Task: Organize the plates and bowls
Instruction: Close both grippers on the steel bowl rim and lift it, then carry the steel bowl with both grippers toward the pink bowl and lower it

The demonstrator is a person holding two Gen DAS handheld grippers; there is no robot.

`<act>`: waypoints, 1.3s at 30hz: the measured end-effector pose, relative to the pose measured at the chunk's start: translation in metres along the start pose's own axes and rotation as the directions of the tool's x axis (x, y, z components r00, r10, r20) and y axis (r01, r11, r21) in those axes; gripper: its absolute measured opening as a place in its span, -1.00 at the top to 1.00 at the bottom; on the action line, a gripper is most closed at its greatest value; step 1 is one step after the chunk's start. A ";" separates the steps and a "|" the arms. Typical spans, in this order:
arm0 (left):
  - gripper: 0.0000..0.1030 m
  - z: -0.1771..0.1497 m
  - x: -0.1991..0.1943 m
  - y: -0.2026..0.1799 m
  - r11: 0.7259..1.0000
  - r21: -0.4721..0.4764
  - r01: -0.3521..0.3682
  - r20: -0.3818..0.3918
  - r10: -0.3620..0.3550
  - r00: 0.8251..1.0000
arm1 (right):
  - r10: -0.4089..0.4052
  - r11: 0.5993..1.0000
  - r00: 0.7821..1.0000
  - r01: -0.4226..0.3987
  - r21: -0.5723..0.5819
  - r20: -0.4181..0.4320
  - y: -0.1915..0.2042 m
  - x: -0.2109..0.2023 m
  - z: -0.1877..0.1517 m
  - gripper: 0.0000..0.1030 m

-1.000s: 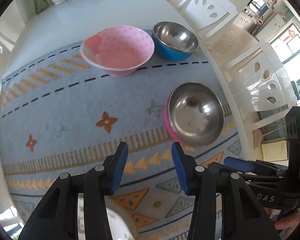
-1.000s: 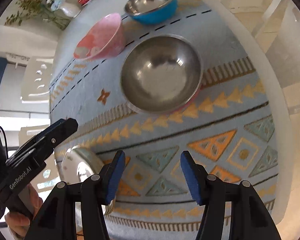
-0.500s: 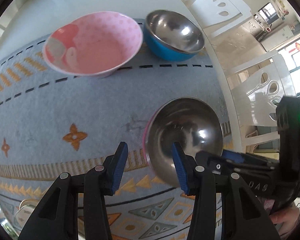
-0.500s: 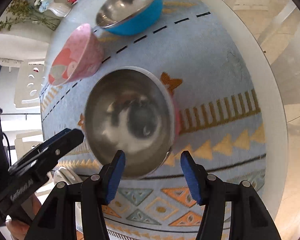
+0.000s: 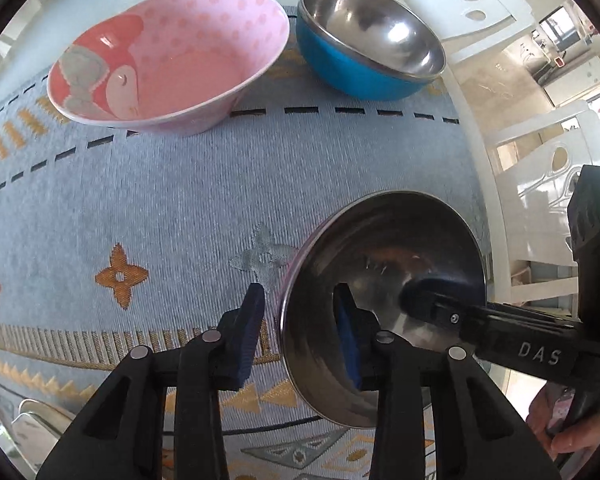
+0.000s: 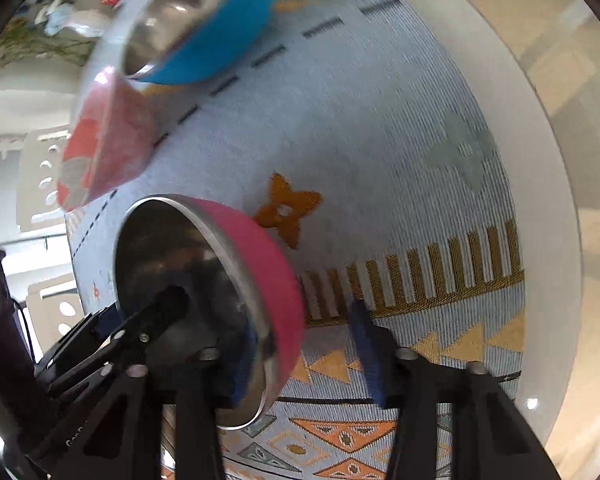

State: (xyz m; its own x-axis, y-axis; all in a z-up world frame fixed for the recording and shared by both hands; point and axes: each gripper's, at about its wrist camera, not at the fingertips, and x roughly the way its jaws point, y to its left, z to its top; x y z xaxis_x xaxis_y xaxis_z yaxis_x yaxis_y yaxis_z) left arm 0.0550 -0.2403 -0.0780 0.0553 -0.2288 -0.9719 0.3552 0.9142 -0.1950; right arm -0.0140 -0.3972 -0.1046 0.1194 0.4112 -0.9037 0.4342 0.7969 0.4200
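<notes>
A steel bowl with a pink outside [image 5: 384,280] [image 6: 260,272] sits on the blue patterned mat near the front right. My left gripper [image 5: 300,336] is open, its jaws straddling the bowl's left rim, one finger outside and one inside. My right gripper [image 6: 304,356] is open and straddles the bowl's right rim the same way; it also shows in the left wrist view [image 5: 480,320], reaching into the bowl. A pink patterned bowl [image 5: 172,56] [image 6: 104,144] and a blue steel-lined bowl [image 5: 364,44] [image 6: 196,24] stand at the back.
The patterned mat [image 5: 160,208] covers a white round table whose edge [image 6: 548,160] runs close on the right. White chairs [image 5: 540,168] stand beyond it. A plate rim [image 5: 36,416] shows at the front left. A vase with flowers [image 6: 60,20] is at the far back.
Both grippers moved forward and lower onto the pink-sided steel bowl; each now has a finger inside its rim. The jaws stayed open.
</notes>
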 end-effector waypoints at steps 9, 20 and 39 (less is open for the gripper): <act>0.71 -0.007 0.005 0.001 1.000 -0.030 -0.009 0.009 0.009 1.000 | -0.004 1.000 1.000 0.005 -0.014 0.012 0.008 -0.001 0.001 0.69; 0.73 -0.003 -0.004 -0.007 0.996 0.072 -0.045 0.013 0.044 0.999 | -0.008 1.000 0.999 0.007 0.026 0.054 0.019 -0.006 -0.001 0.73; 0.73 0.034 -0.073 0.007 0.996 0.081 -0.043 0.128 0.032 0.991 | 0.011 1.000 0.992 -0.011 0.001 0.128 0.056 -0.054 0.006 0.73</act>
State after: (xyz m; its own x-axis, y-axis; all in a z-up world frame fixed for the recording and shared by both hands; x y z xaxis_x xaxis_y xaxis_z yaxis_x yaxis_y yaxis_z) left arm 0.0857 -0.2285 -0.0044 0.1858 -0.2398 -0.9529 0.4273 0.8930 -0.1415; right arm 0.0091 -0.3775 -0.0326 0.2372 0.3601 -0.9023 0.4333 0.7920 0.4300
